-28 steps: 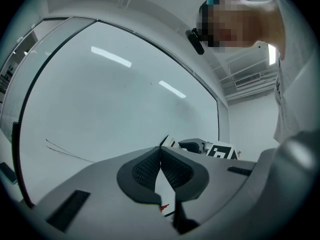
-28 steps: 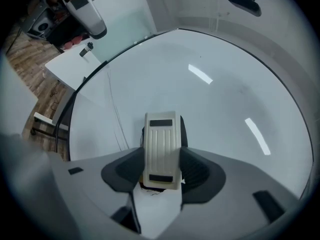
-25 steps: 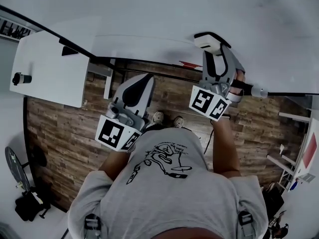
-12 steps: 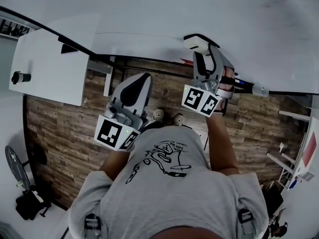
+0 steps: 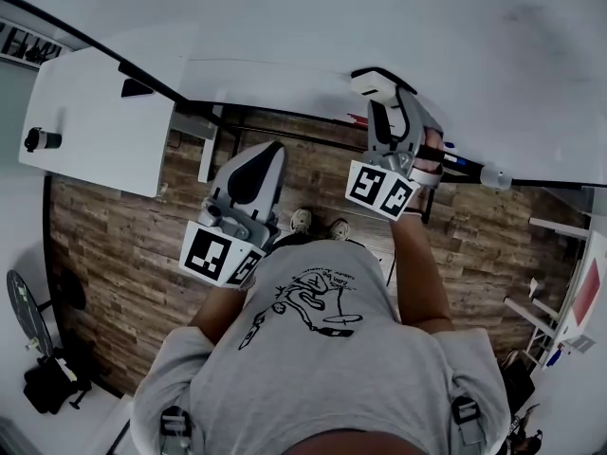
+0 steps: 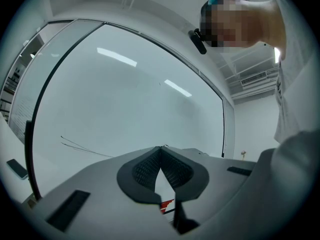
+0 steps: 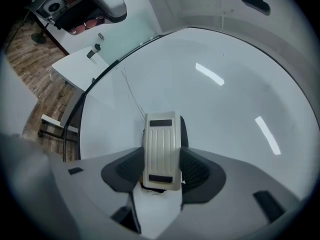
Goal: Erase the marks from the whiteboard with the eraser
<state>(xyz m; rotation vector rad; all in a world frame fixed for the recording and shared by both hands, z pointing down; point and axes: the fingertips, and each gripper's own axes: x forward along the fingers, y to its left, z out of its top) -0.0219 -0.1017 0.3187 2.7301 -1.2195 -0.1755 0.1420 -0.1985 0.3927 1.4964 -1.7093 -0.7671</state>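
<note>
A cream eraser (image 7: 161,151) with a ribbed back sits between the jaws of my right gripper (image 7: 161,176), which is shut on it. The eraser (image 5: 377,84) is held up against the lower edge of the whiteboard (image 5: 379,27). Thin dark pen lines (image 7: 131,96) run across the board just beyond the eraser's far end. My left gripper (image 5: 252,173) hangs lower, away from the board, over the floor. Its jaws are shut with nothing between them (image 6: 161,154). Faint lines (image 6: 80,145) show on the whiteboard (image 6: 130,99) in the left gripper view.
A white table (image 5: 95,121) with a small dark object (image 5: 40,139) stands at the left. The board's tray (image 5: 474,171) holds markers at the right. Wooden floor (image 5: 123,254) lies below. A person's torso fills the lower head view.
My right gripper has carried the eraser leftward and a little upward along the board's lower edge, mostly in the first half second. The left gripper has barely moved.
</note>
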